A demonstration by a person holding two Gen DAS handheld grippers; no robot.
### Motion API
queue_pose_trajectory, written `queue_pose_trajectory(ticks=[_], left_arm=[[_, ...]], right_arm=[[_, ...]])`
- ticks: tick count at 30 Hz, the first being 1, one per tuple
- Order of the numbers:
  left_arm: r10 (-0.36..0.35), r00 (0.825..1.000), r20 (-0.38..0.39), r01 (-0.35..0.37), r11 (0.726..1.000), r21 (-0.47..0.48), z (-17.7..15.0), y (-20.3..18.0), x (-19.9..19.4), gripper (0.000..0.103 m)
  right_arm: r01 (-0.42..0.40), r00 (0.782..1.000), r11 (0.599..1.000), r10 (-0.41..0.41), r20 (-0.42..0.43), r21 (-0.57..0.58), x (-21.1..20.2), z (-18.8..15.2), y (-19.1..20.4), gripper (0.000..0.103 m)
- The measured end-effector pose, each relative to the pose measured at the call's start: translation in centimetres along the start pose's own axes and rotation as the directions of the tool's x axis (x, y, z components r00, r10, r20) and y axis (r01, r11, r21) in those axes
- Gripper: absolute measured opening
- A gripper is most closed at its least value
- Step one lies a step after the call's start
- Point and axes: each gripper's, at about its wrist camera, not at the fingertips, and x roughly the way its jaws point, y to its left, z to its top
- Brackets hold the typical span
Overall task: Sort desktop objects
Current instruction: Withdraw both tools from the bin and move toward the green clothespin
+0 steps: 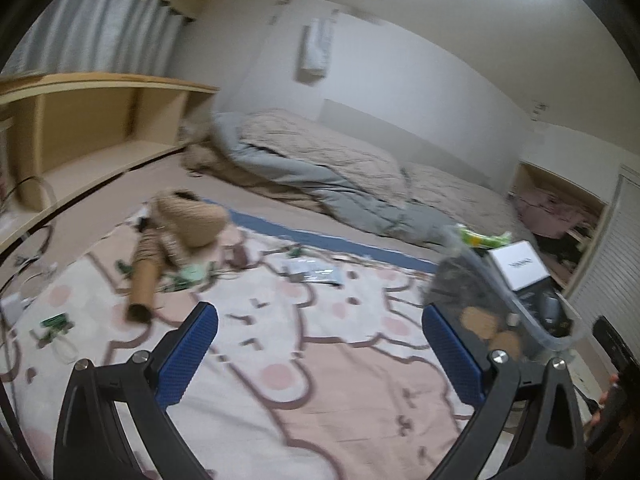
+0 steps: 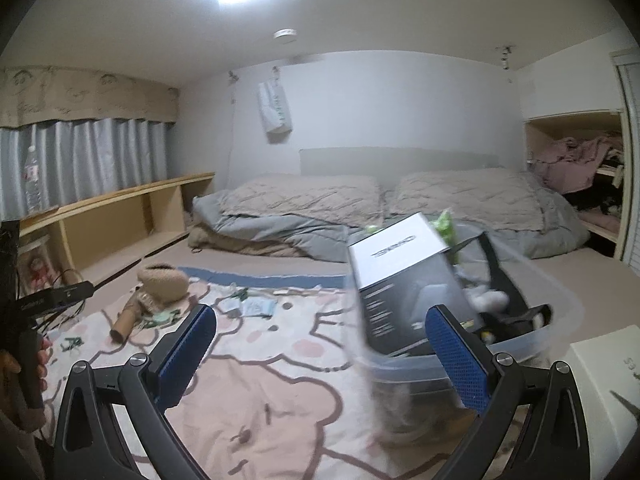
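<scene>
Both the left gripper and the right gripper are held level above the patterned blanket, fingers spread wide with nothing between them. The clear plastic bin, at 2 o'clock, holds a black-and-white box. A cardboard tube lies at 10 o'clock near the shelf edge; open blanket lies between.

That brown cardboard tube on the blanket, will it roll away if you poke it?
Probably. The cardboard tube lies on its side, round and hollow, so it looks light. The soft blanket might slow it. A hard squeeze could crush it.
</scene>
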Motion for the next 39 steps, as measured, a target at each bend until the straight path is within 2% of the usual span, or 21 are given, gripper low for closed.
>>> queue_pose_trajectory(ticks=[4, 7, 13, 17, 23, 29, 31, 33, 36, 38, 39], left_arm=[[0.075, 0.997, 0.002, -0.075, 0.996, -0.041, -0.6, 3.0, -0.4, 0.103], [0.15, 0.989, 0.009, -0.149, 0.987, -0.058, -1.1, 4.9, -0.6, 0.103], [0.282, 0.959, -0.012, -0.281, 0.949, -0.146, -1.9, 9.4, 0.0, 0.103], [0.372, 0.928, -0.027, -0.37, 0.909, -0.191, -2.4, 12.4, 0.6, 0.103], [0.51, 0.859, -0.052, -0.509, 0.837, -0.201, -3.3, 16.4, 1.4, 0.101], [0.586, 0.807, -0.07, -0.588, 0.79, -0.172, -3.8, 18.8, 2.4, 0.101], [0.598, 0.795, -0.098, -0.606, 0.777, -0.174, -4.2, 19.6, 3.0, 0.096], [0.592, 0.793, -0.147, -0.61, 0.772, -0.18, -4.6, 20.6, 3.9, 0.087], [0.579, 0.789, -0.204, -0.612, 0.768, -0.186, -5.3, 21.7, 4.8, 0.083], [0.573, 0.79, -0.218, -0.611, 0.766, -0.201, -5.6, 22.3, 4.8, 0.08], [0.566, 0.794, -0.222, -0.606, 0.766, -0.215, -5.7, 22.6, 4.8, 0.073]], right_arm=[[-0.042, 0.998, 0.998, 0.04, -0.041, -0.038, 1.3, -1.2, 2.0, 0.103], [-0.067, 0.996, 0.995, 0.062, -0.071, -0.077, 2.3, -2.3, 3.6, 0.103], [-0.133, 0.982, 0.987, 0.118, -0.144, -0.096, 4.9, -4.3, 6.2, 0.103], [-0.177, 0.971, 0.978, 0.154, -0.185, -0.112, 6.7, -5.5, 8.0, 0.103], [-0.221, 0.952, 0.961, 0.175, -0.252, -0.166, 9.6, -7.1, 11.0, 0.103], [-0.275, 0.913, 0.943, 0.196, -0.358, -0.185, 13.5, -8.2, 14.5, 0.103], [-0.294, 0.899, 0.94, 0.211, -0.383, -0.172, 14.7, -8.2, 15.5, 0.103], [-0.297, 0.883, 0.944, 0.216, -0.416, -0.141, 16.4, -8.2, 16.6, 0.103], [-0.256, 0.864, 0.962, 0.186, -0.467, -0.091, 19.0, -8.1, 18.3, 0.103], [-0.261, 0.847, 0.963, 0.198, -0.494, -0.063, 20.7, -8.0, 19.4, 0.103], [-0.28, 0.837, 0.959, 0.219, -0.501, -0.048, 21.4, -8.0, 19.9, 0.103]])
